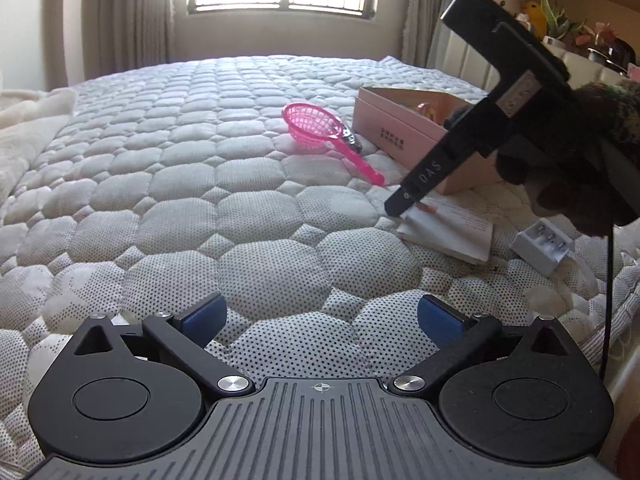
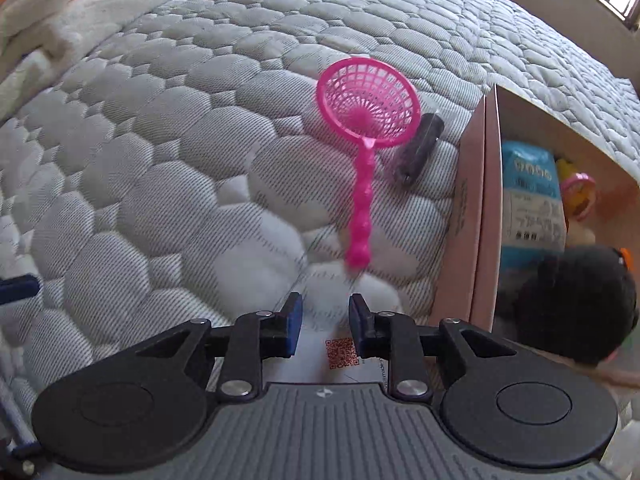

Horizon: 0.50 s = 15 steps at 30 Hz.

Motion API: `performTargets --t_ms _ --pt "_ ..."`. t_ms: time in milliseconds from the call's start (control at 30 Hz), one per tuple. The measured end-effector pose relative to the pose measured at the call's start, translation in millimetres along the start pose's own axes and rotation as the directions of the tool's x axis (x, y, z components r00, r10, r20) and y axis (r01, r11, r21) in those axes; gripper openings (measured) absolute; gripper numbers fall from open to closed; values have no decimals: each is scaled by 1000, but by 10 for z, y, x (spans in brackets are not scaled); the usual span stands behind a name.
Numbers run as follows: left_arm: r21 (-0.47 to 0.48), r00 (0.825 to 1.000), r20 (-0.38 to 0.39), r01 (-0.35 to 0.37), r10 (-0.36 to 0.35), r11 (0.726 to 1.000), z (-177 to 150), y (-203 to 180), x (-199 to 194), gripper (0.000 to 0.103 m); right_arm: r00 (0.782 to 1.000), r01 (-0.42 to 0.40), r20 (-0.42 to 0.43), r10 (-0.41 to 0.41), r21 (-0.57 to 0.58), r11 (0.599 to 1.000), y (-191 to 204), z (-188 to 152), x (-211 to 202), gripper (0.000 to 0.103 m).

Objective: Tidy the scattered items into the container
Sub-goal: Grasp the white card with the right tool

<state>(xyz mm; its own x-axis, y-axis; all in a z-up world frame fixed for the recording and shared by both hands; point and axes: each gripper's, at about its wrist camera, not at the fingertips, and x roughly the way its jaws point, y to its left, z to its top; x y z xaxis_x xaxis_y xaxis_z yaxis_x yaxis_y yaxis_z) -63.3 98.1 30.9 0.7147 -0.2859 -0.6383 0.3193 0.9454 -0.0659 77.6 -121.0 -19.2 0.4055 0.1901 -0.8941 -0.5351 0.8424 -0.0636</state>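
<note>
Pink box (image 2: 478, 216) on the bed (image 2: 160, 160) is the landmark; it already holds a blue packet (image 2: 528, 184) and other bits.

Pink strainer (image 2: 368, 108) lies just beside the box's near wall, bowl away from the right gripper (image 2: 322, 326), handle end pointing back toward it. Long axis runs almost straight ahead of the right jaws, so approach is along the handle.

Dark tube (image 2: 418, 148) sits between strainer bowl and box.

Right jaws narrow, a gap showing between them; white paper with a QR code (image 2: 340, 354) lies under them, cannot tell if pinched.

Left gripper (image 1: 322, 316) wide, nothing between, well apart from the box.

Right hand is nearer the strainer; likely next pick.
</note>
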Motion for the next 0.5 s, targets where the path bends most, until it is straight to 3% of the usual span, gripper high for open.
performTargets --t_ms 133,200,400,500 --pt "54 1000 -15 21 -20 998 34 -262 9 103 994 -109 2 109 7 994 25 -388 -332 26" --pt "83 999 -18 32 -31 996 57 -404 28 103 993 -117 32 117 17 993 -27 -565 -523 26" --pt "234 998 -31 59 -53 970 193 -987 330 103 985 -2 171 -22 140 990 -533 -962 -1000 37" --pt "357 999 -41 -10 26 934 229 -1208 541 103 980 26 190 -65 199 980 -793 -1186 -1143 39"
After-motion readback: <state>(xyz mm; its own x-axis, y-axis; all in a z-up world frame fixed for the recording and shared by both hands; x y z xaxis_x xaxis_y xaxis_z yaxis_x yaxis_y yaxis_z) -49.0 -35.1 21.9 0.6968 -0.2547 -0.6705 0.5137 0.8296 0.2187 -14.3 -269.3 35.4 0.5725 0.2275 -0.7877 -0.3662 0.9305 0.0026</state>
